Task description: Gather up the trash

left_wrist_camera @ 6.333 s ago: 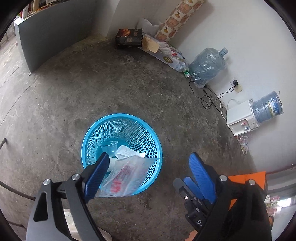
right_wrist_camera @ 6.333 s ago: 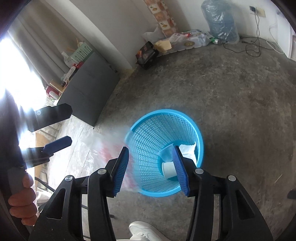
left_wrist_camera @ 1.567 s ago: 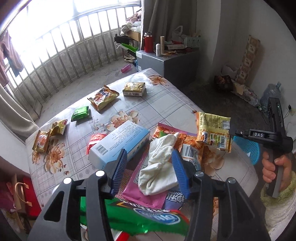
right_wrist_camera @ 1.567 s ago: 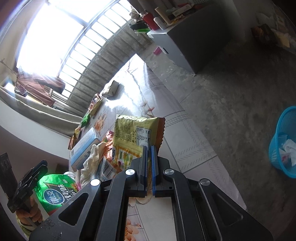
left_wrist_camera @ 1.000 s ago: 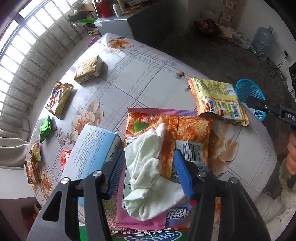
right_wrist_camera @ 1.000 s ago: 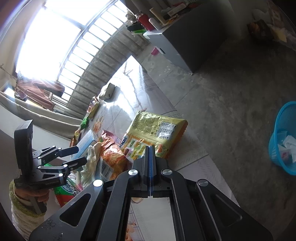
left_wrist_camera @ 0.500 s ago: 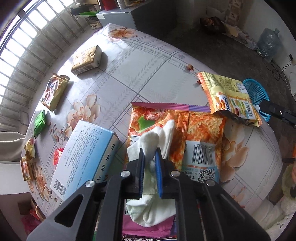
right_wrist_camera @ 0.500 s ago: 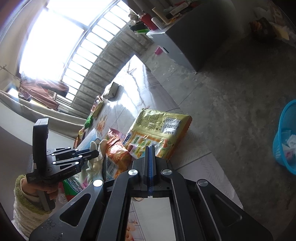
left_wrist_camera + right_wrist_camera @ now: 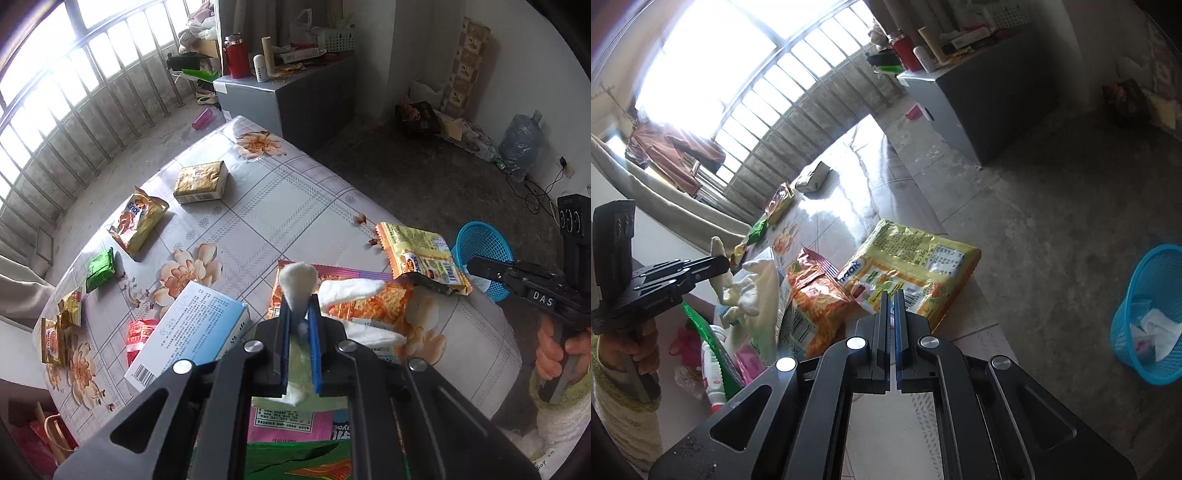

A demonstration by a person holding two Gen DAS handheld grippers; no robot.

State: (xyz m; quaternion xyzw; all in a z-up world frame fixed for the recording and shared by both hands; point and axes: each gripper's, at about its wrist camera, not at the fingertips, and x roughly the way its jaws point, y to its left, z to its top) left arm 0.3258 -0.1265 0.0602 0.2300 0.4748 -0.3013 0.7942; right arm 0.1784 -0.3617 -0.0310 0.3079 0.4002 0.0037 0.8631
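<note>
My left gripper point(image 9: 299, 306) is shut on a white cloth point(image 9: 298, 278) and holds it up off the flowered table point(image 9: 258, 206). The rest of the cloth trails over the orange packets. The right wrist view shows this gripper point(image 9: 718, 264) with the cloth point(image 9: 738, 291) hanging from it. My right gripper point(image 9: 891, 295) pinches the near edge of a yellow snack packet point(image 9: 912, 258) that lies at the table's edge. Its jaws are opening: a thin slit shows, with the packet's edge in it. A blue mesh basket point(image 9: 1156, 273) holding white trash stands on the floor to the right.
Orange snack packets point(image 9: 373, 306), a blue-and-white box point(image 9: 192, 332), a pink packet and a green bag crowd the near table. Smaller packets point(image 9: 138, 221) and a gold box point(image 9: 201, 182) lie farther back. A grey cabinet point(image 9: 306, 99) stands beyond the table, with bare concrete floor around the basket.
My left gripper closed on the white cloth and rose with it, pulling it off the packets. My right gripper stayed at the yellow packet, and a slit has opened between its pads.
</note>
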